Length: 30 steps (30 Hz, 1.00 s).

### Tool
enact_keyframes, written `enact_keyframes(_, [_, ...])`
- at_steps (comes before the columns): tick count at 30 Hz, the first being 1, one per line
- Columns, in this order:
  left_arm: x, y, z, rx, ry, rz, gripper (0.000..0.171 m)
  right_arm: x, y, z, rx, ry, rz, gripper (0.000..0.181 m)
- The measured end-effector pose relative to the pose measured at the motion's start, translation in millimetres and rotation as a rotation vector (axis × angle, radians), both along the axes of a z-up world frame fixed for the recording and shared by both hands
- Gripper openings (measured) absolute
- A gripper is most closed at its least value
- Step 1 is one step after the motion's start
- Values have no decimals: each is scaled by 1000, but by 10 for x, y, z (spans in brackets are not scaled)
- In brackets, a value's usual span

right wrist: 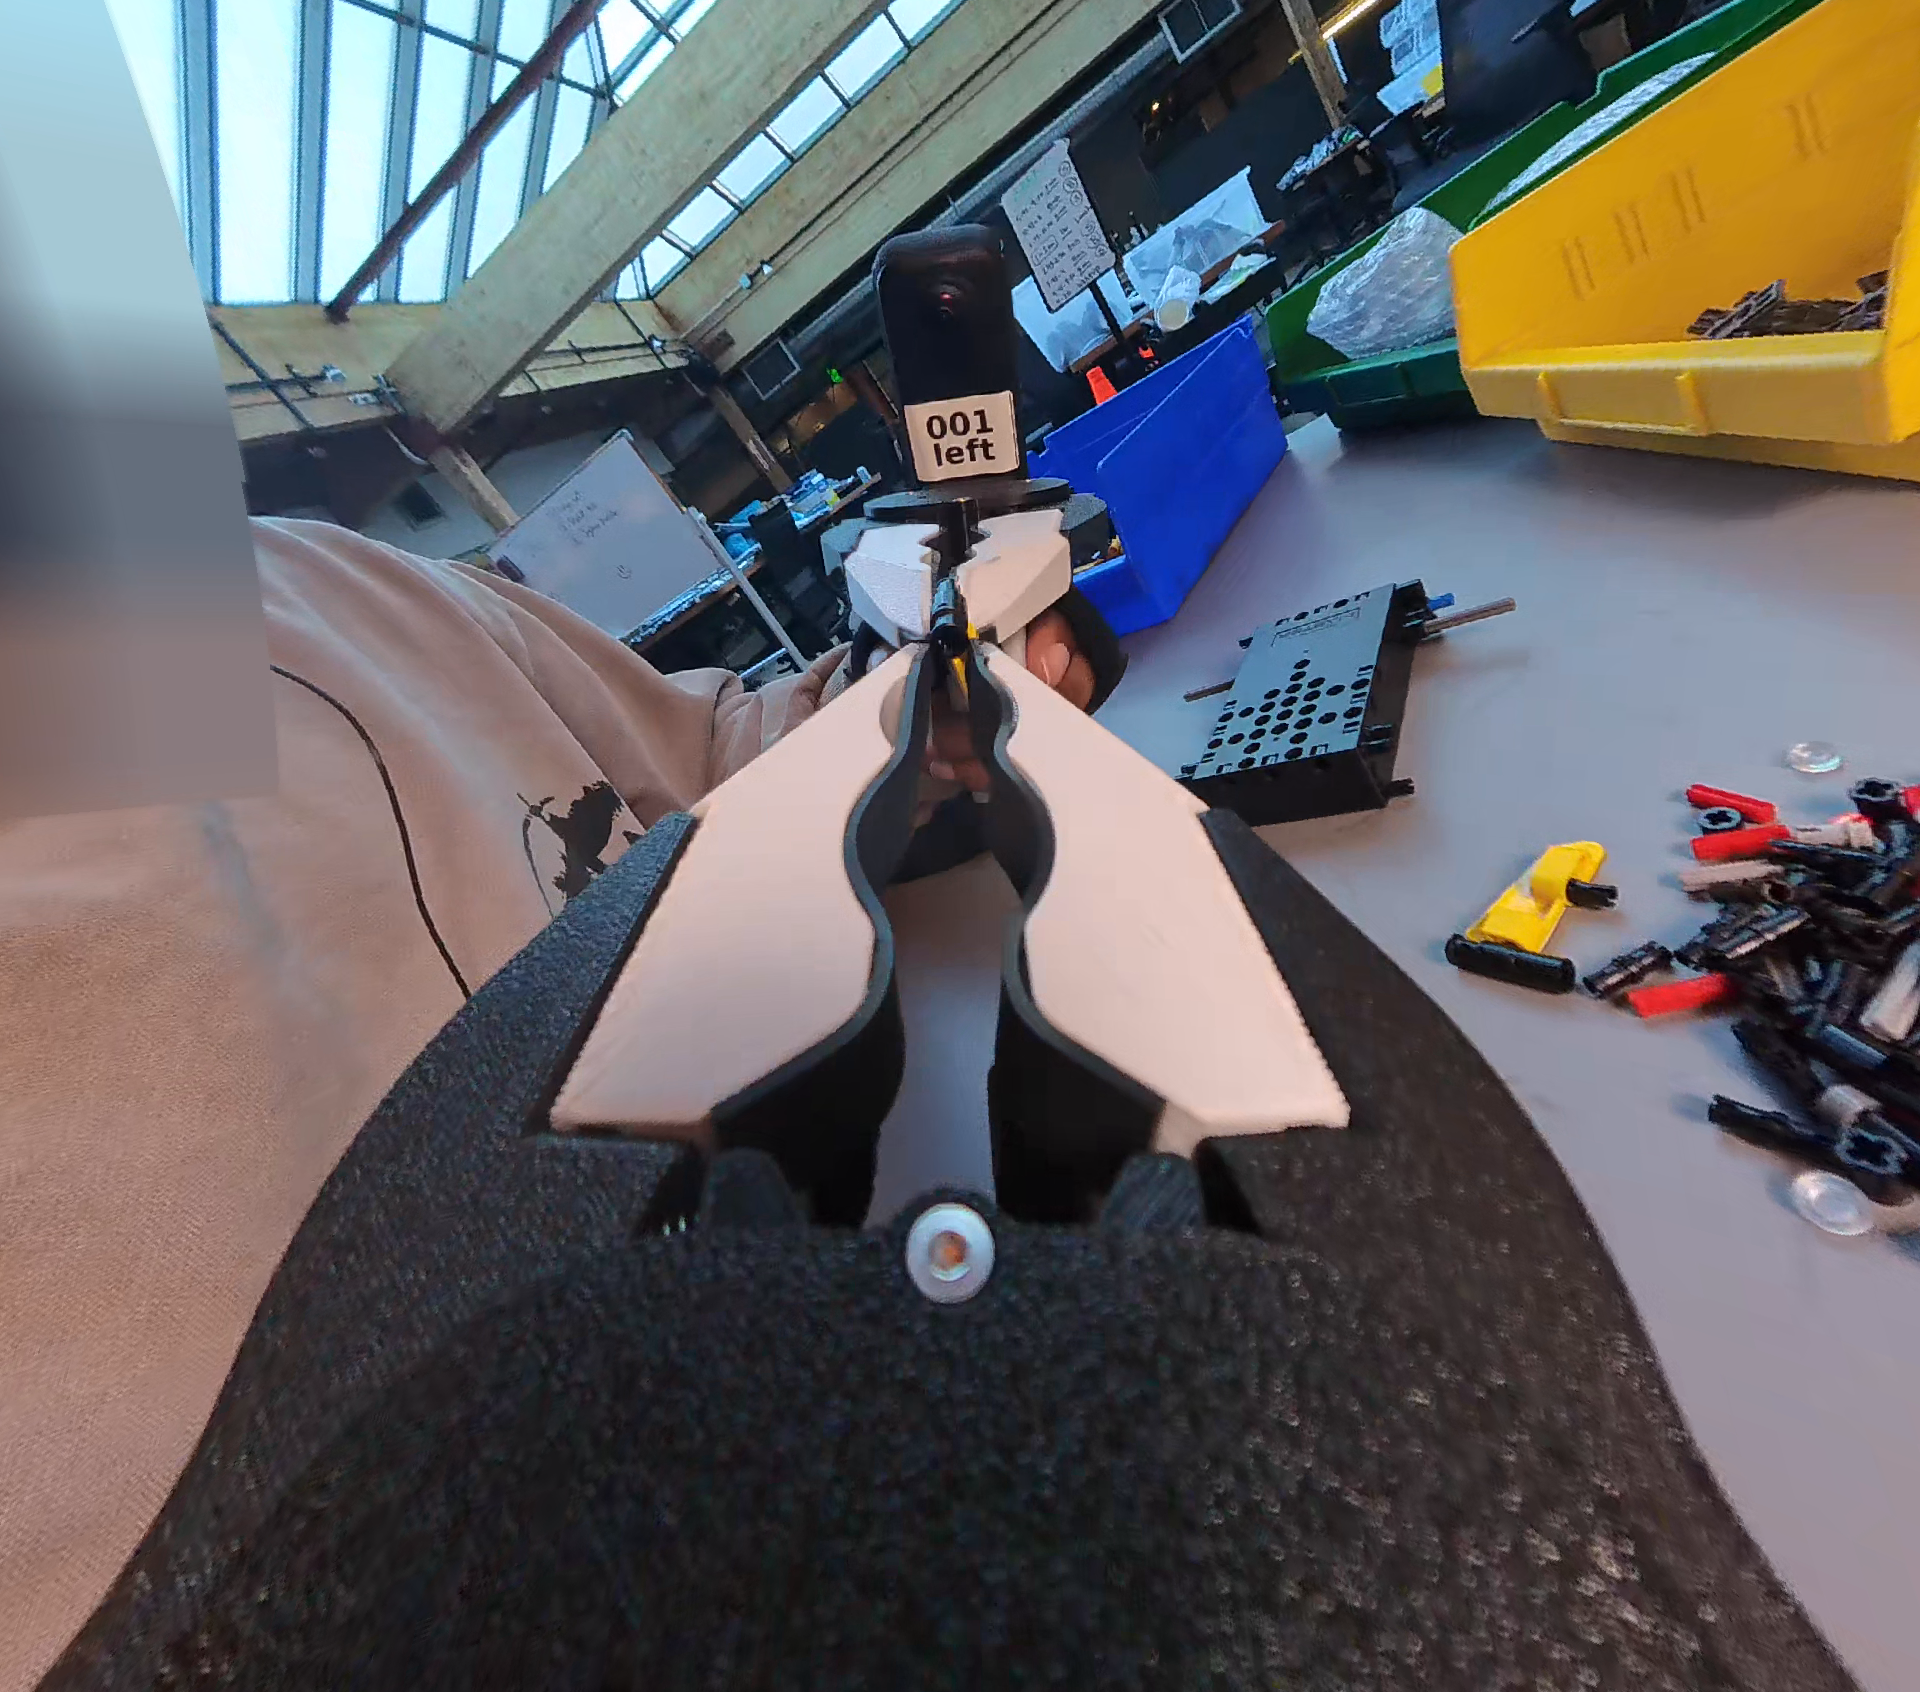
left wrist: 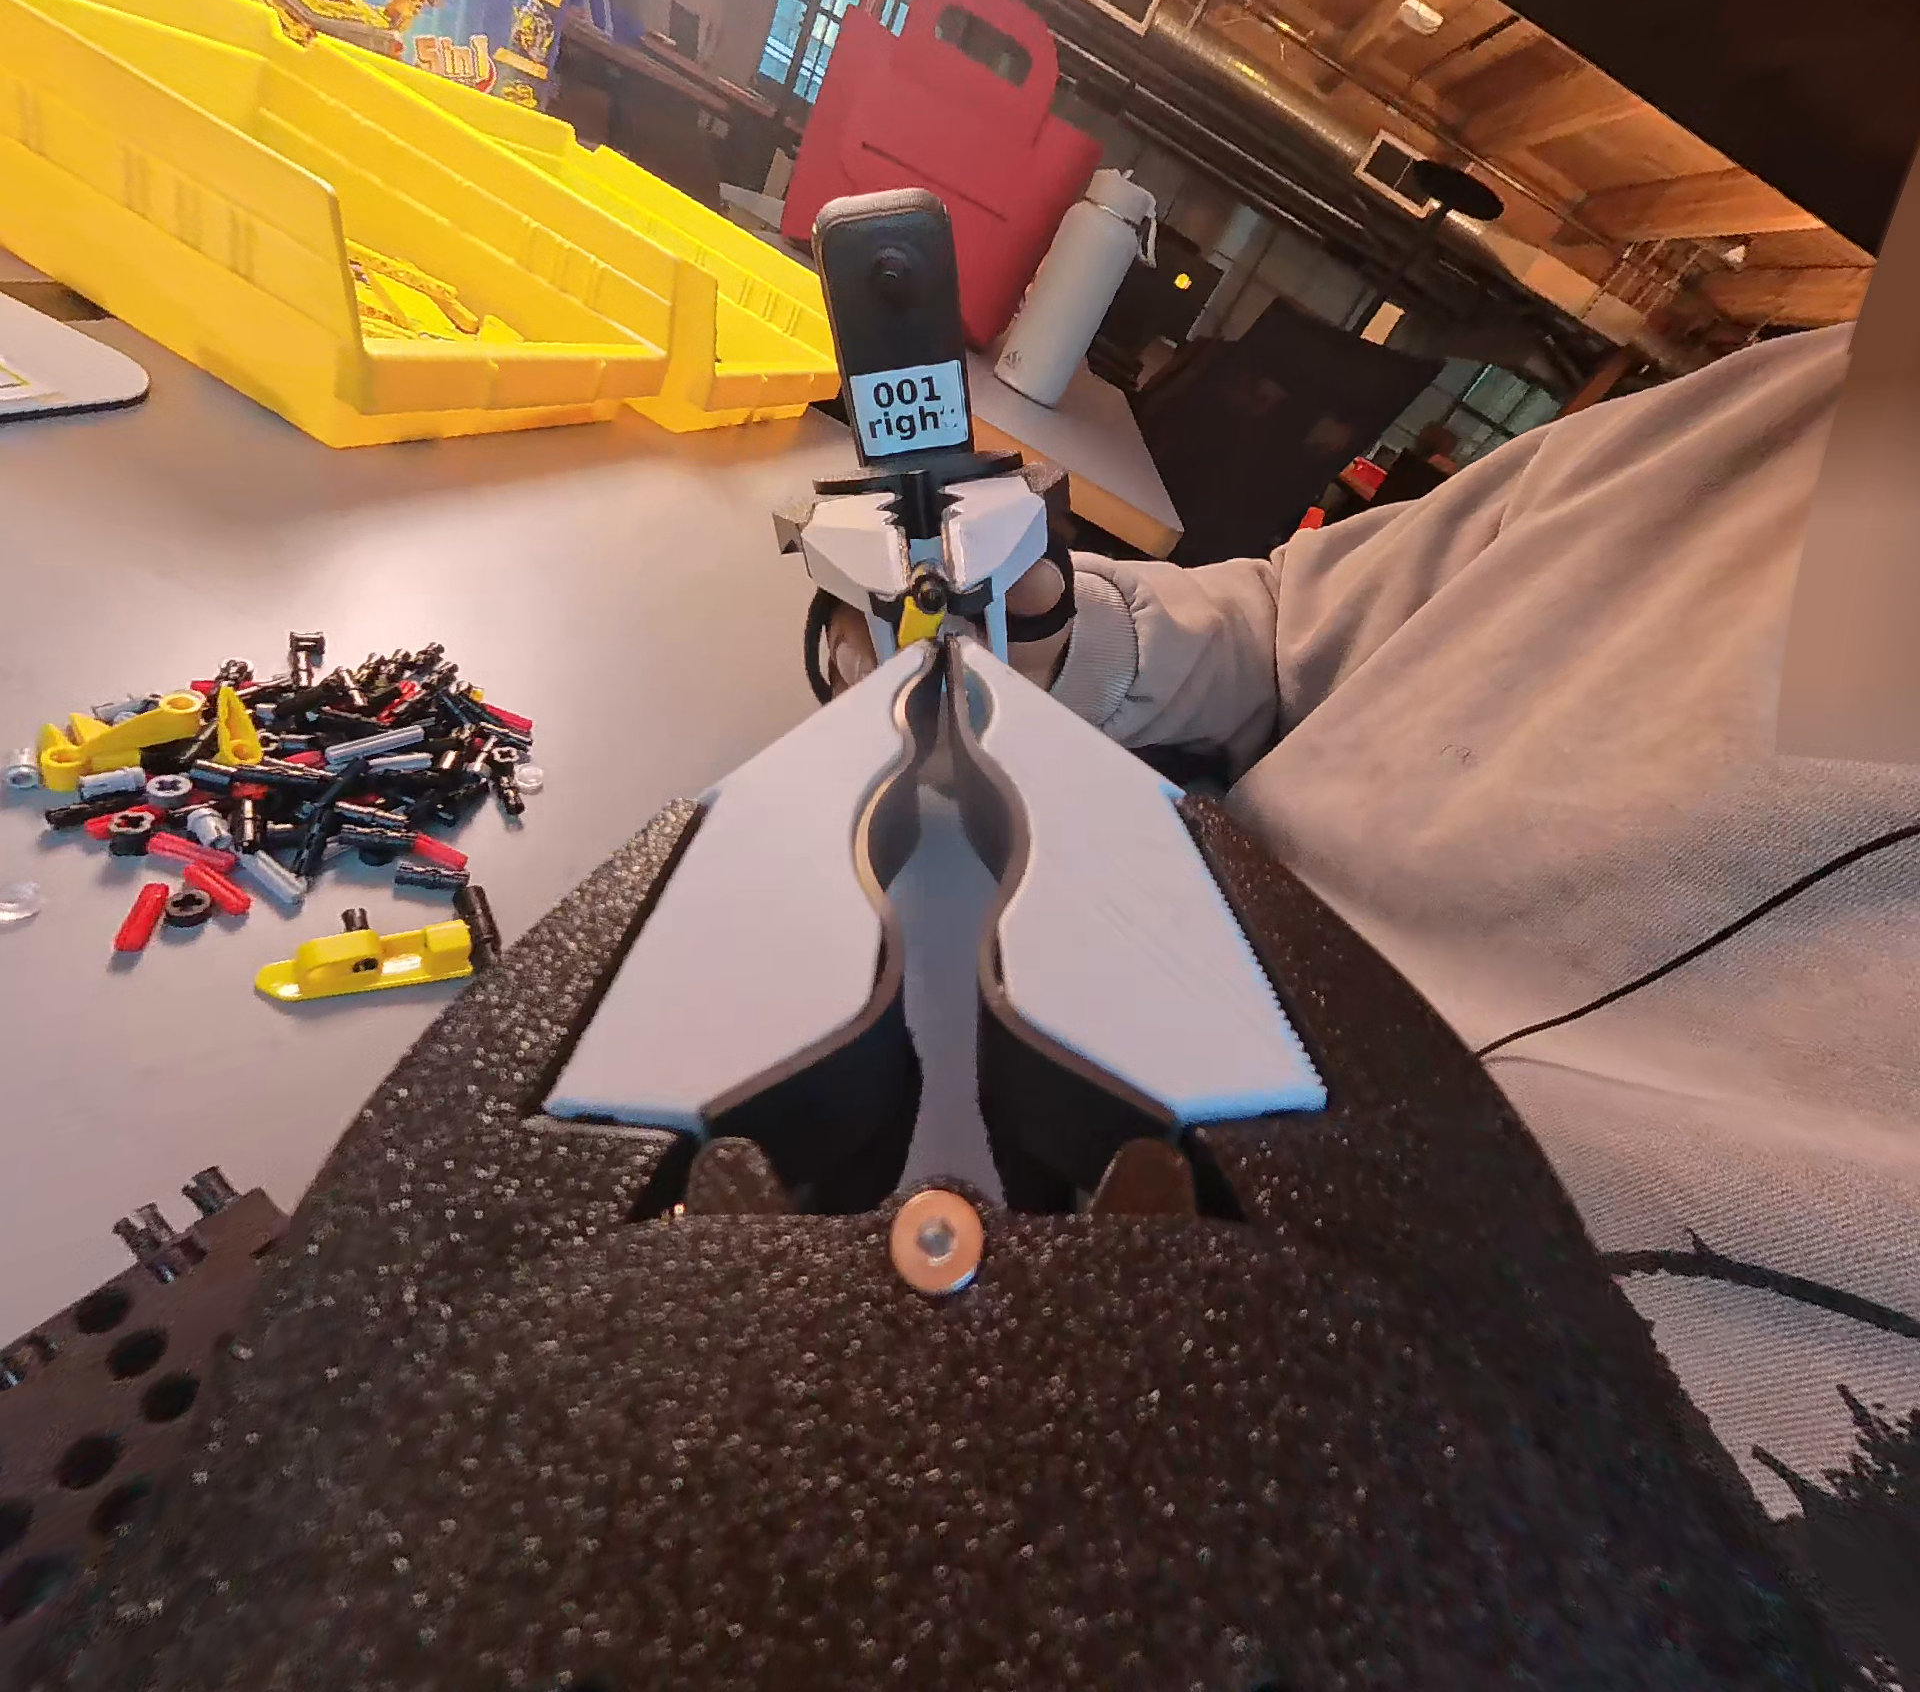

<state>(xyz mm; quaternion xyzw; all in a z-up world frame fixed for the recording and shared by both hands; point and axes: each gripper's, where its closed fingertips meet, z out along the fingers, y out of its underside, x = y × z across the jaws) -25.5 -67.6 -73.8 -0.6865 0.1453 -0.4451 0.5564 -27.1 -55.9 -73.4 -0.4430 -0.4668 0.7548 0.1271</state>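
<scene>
My two grippers meet tip to tip above the grey table (left wrist: 520, 562). My right gripper (right wrist: 943, 668) is shut on a small yellow building piece (right wrist: 962, 678). In the left wrist view the piece (left wrist: 914, 622) shows between that gripper's white fingers (left wrist: 847, 556), with a black pin (left wrist: 926, 596) seated in it. My left gripper (left wrist: 941, 653) has its fingertips together right at the near end of the yellow piece. In the right wrist view the black pin (right wrist: 943, 603) lies in front of the left gripper's fingers (right wrist: 894, 582).
A pile of black, red, grey and yellow parts (left wrist: 281, 769) lies on the table, also in the right wrist view (right wrist: 1818, 946). A loose yellow piece (left wrist: 364, 956) lies near it. There are yellow bins (left wrist: 416, 240), a blue bin (right wrist: 1174, 447), a black perforated plate (right wrist: 1309, 697), a red bag (left wrist: 935, 115) and a white bottle (left wrist: 1081, 292). Only a small space, under 4 cm, lies between the two pairs of fingers.
</scene>
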Motion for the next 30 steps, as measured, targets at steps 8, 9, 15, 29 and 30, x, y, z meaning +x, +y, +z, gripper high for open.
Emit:
enact_keyframes(8, [82,12,-118,34,169,5,11,9,-94,25,1,9,24,5])
enact_keyframes(9, [109,-12,-100,49,175,-12,5,1,-107,10,12,3,22,5])
enact_keyframes(15, [124,-73,-127,5,153,-56,5,52,-142,2,210,24,11,13])
enact_keyframes(29, [245,-146,-214,-41,180,-132,5,56,-255,-91,391,3,36,11])
enact_keyframes(30, [263,-147,-240,-45,197,-137,5,56,-285,-91,391,5,44,9])
